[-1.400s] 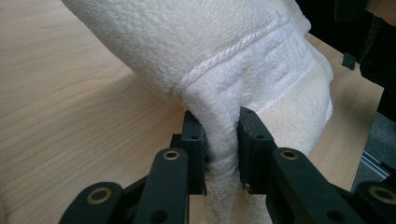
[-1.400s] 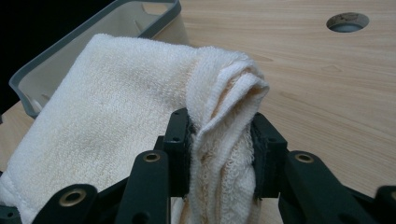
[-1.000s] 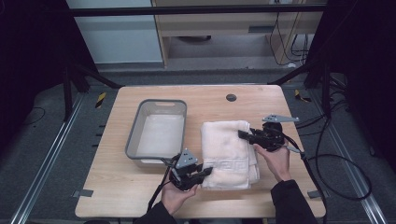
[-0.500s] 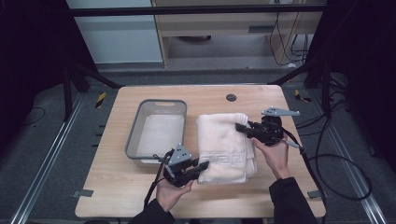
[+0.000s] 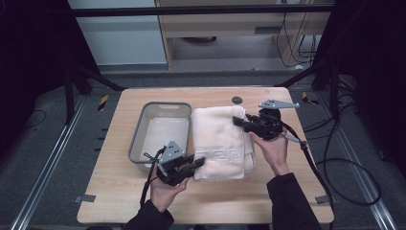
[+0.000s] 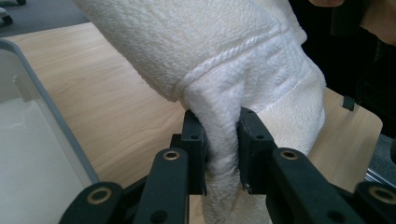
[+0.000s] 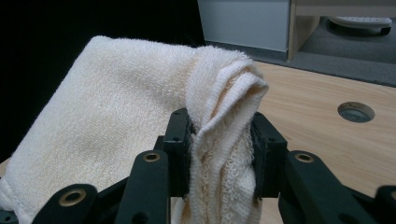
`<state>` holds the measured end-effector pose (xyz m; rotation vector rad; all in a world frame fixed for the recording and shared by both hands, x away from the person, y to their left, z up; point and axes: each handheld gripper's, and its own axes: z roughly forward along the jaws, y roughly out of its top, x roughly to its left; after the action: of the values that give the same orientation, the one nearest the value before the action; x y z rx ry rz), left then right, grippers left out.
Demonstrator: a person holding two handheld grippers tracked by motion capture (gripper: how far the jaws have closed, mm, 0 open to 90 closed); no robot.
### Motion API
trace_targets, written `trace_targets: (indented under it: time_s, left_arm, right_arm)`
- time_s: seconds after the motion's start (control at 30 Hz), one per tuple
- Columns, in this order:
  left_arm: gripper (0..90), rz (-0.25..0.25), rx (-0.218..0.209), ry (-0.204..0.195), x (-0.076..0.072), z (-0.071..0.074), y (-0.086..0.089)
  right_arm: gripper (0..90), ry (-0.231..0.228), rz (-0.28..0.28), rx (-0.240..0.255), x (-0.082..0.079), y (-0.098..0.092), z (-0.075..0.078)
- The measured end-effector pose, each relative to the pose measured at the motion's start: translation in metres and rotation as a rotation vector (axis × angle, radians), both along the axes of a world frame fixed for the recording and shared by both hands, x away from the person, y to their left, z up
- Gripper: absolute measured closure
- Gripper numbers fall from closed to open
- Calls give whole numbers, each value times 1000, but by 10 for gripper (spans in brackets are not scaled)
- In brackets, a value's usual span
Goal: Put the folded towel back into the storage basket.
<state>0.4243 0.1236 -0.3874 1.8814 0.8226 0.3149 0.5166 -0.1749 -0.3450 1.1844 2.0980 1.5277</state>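
A folded cream towel with a woven key-pattern band is held just above the middle of the wooden table. My left gripper is shut on the towel's near left corner; in the left gripper view the towel bunches between the two black pads. At the far right corner my right gripper is shut on the folded layers, and the right gripper view has the towel edge squeezed between its pads. Both corners are raised off the tabletop.
A grey plastic bin, pale inside, stands just left of the towel; its rim crosses the left gripper view. A round hole sits in the table near the far edge. Cables trail off the right side.
Both hands have risen and drawn slightly toward the left, lifting the towel's two gripped corners. The towel has shifted closer to the bin. Both grips are unchanged.
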Motion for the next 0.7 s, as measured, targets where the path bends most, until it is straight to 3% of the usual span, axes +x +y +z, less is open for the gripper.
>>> trace_targets:
  time_s: [0.7]
  left_arm:
    - [744,57,-38,-21,11,21,35]
  right_arm:
    - [648,-45,17,2,15,35,28]
